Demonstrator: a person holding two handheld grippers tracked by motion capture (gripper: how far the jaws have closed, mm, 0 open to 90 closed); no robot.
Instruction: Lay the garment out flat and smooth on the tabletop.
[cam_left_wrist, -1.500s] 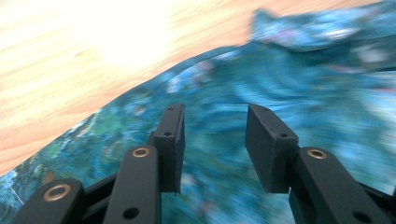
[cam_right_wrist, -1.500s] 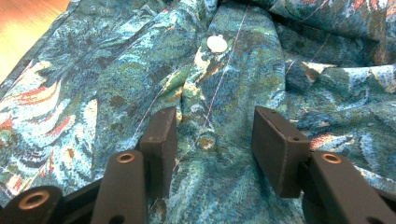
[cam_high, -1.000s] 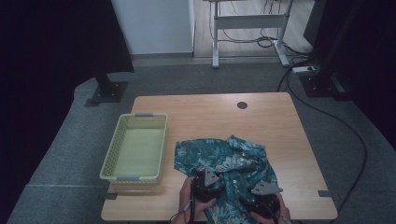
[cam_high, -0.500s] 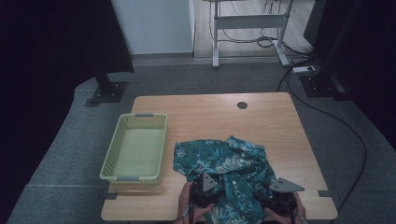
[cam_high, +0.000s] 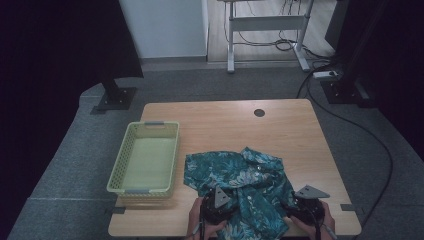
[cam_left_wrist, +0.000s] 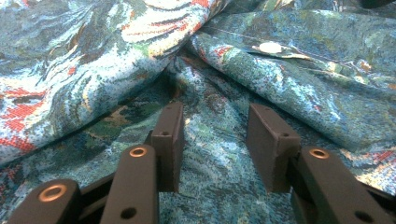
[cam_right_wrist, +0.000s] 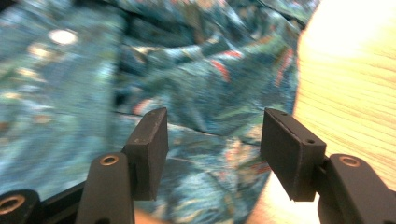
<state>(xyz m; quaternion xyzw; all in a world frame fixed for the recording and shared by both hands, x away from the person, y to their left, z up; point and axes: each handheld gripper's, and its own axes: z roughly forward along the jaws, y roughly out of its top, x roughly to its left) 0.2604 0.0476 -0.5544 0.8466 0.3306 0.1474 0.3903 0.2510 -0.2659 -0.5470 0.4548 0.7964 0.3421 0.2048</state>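
A teal floral shirt (cam_high: 245, 180) lies crumpled at the front of the wooden table (cam_high: 235, 125). My left gripper (cam_high: 216, 202) rests over the shirt's near left part. In the left gripper view it (cam_left_wrist: 215, 135) stands open just above folds of the shirt (cam_left_wrist: 289, 79), with a white button (cam_left_wrist: 270, 47) farther off. My right gripper (cam_high: 306, 205) is at the shirt's near right edge. In the right gripper view it (cam_right_wrist: 212, 135) is open, jaws wide over the shirt's hem (cam_right_wrist: 196, 93), with bare table (cam_right_wrist: 355, 84) to the right.
A pale green plastic basket (cam_high: 146, 157) stands empty on the table's left side. A round cable hole (cam_high: 259, 113) sits near the table's far edge. Beyond the table are a desk frame (cam_high: 265, 30) and cables on the floor.
My right gripper has moved rightward and nearer, from on top of the shirt to its right edge. The left gripper has barely shifted. The shirt keeps its shape.
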